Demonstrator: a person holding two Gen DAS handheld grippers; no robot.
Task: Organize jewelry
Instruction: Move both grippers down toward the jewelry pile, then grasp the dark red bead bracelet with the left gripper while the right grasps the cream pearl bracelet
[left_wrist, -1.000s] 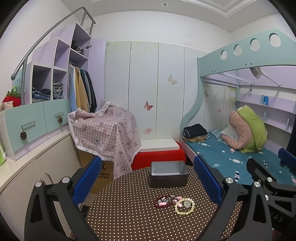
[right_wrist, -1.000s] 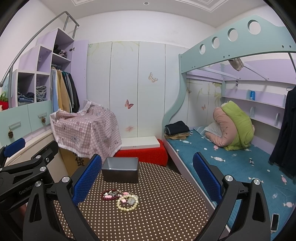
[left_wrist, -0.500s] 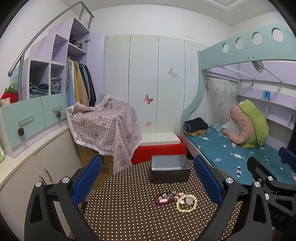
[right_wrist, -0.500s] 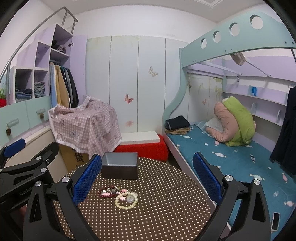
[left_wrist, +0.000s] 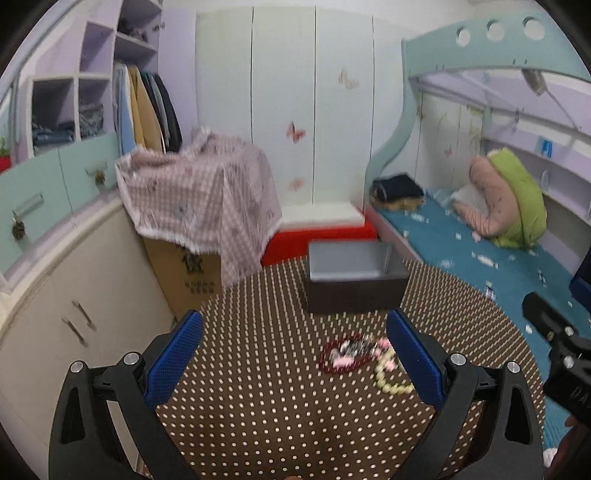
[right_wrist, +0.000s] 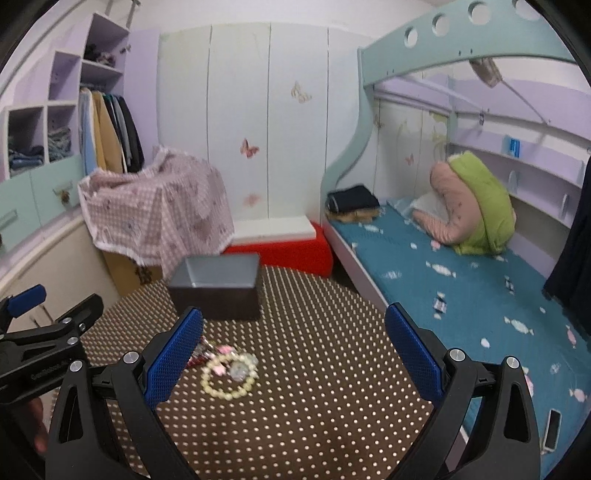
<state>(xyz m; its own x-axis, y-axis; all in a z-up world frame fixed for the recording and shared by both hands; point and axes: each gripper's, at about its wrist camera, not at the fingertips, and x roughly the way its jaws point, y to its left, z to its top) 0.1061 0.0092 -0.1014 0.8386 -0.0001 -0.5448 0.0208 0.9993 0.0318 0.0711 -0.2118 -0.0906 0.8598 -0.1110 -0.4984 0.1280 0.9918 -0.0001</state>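
A dark open box (left_wrist: 354, 280) with a grey inside stands at the far side of a round brown dotted table (left_wrist: 258, 369); it also shows in the right wrist view (right_wrist: 218, 291). In front of it lie a dark red bead bracelet (left_wrist: 345, 354) and a pale bead bracelet (left_wrist: 389, 376), touching each other. In the right wrist view the pale bracelet (right_wrist: 231, 374) lies just right of my left finger. My left gripper (left_wrist: 293, 358) is open and empty, above the table short of the bracelets. My right gripper (right_wrist: 293, 356) is open and empty, right of the bracelets.
A checked cloth covers a cardboard box (left_wrist: 199, 199) beyond the table's left. A red step (left_wrist: 321, 236) stands behind the box. A bed with a blue sheet (right_wrist: 461, 280) runs along the right. Cabinets (left_wrist: 55, 288) line the left wall.
Both grippers have moved forward and tilted down toward the table. The box and bracelets look larger and nearer. Nothing on the table has moved.
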